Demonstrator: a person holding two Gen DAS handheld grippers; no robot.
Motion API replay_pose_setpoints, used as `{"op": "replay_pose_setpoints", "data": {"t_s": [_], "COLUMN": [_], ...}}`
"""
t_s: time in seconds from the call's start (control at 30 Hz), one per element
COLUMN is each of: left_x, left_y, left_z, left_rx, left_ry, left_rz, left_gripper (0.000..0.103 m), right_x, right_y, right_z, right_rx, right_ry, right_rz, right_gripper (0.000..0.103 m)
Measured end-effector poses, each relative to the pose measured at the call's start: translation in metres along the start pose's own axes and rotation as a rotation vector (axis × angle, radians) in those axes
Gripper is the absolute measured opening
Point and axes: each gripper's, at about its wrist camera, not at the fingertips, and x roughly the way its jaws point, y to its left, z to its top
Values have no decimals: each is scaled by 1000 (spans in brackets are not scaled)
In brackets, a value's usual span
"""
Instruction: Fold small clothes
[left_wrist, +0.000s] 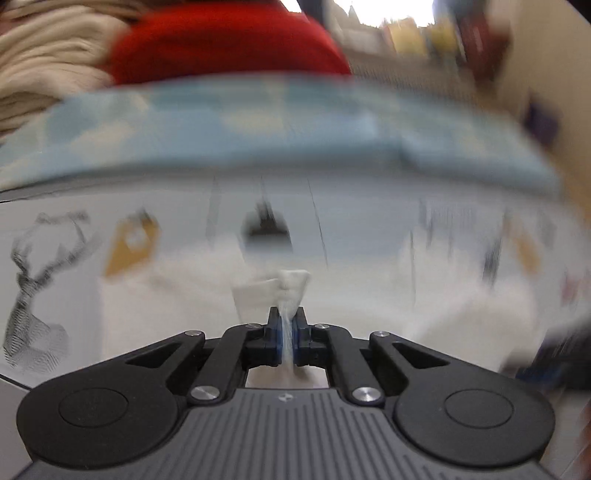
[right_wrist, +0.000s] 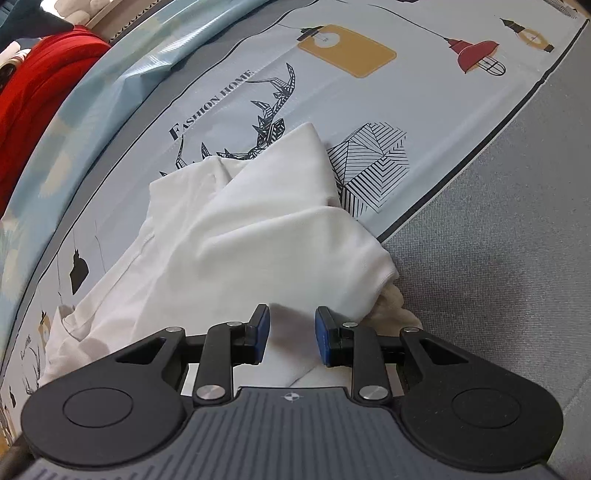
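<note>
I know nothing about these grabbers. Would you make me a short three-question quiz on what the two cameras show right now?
1. True or false: the left gripper has its fingers closed on a bit of white cloth.
2. The right gripper is: A) clamped on the red cloth, B) open above the white garment, C) resting on bare grey surface.
3. Fill in: the printed mat under the garment reads "FASHION ____".

Key: 1 true; 2 B; 3 HOME.
</note>
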Motion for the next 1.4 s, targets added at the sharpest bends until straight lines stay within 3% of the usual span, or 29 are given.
{"op": "replay_pose_setpoints", "data": {"t_s": [0.1, 0.17, 0.23, 0.3, 0.37, 0.43, 0.5, 0.63, 0.83, 1.0, 1.03, 1.17, 1.23, 1.3, 1.33, 1.4], "left_x": [-53, -69, -64, -38, -19, -13, -17, -25, -13, 5, 10, 28, 31, 31, 30, 24], "left_y": [41, 61, 76, 97, 125, 146, 155, 147, 164, 164, 162, 152, 147, 141, 139, 138], "left_z": [21, 18, 5, -13, -32, -43, -43, -30, -28, -29, -31, -42, -45, -44, -42, -39], "left_rx": [-187, -273, -322, -388, -534, -623, -673, -602, -667, -575, -547, -468, -447, -406, -388, -372], "left_ry": [-202, -217, -130, 72, 223, 285, 276, 199, 223, 269, 279, 329, 331, 311, 302, 267], "left_rz": [-58, -58, 2, 68, 97, 86, 78, 117, 129, 102, 108, 141, 125, 134, 136, 144], "left_gripper": [6, 6, 6, 8, 8, 9, 12, 13, 15, 34, 35, 35, 34, 25, 7, 1], "right_x": [-5, -9, -14, -15, -15, -15, -15, -19, -19, -25, -25, -25, -31, -43, -49, -55], "right_y": [-2, 0, 2, -1, -6, -11, -14, -18, -25, -24, -25, -35, -39, -41, -43, -46], "right_z": [1, 0, -3, -6, -8, -9, -11, -12, -9, -6, -5, -2, -3, -4, -5, -6], "right_rx": [22, 21, 11, 22, 48, 71, 84, 95, 147, 161, 163, 205, 224, 252, 262, 275], "right_ry": [-3, -5, -15, -12, -2, 2, 1, -7, -1, -20, -26, -35, -53, -79, -89, -110], "right_rz": [9, 33, 19, 7, -6, -22, -31, -34, -20, 22, 18, 16, 13, 6, 4, -12], "right_gripper": [28, 28, 28, 28, 28, 28, 28, 29, 29, 29, 27, 1, 0, 0, 0, 0]}}
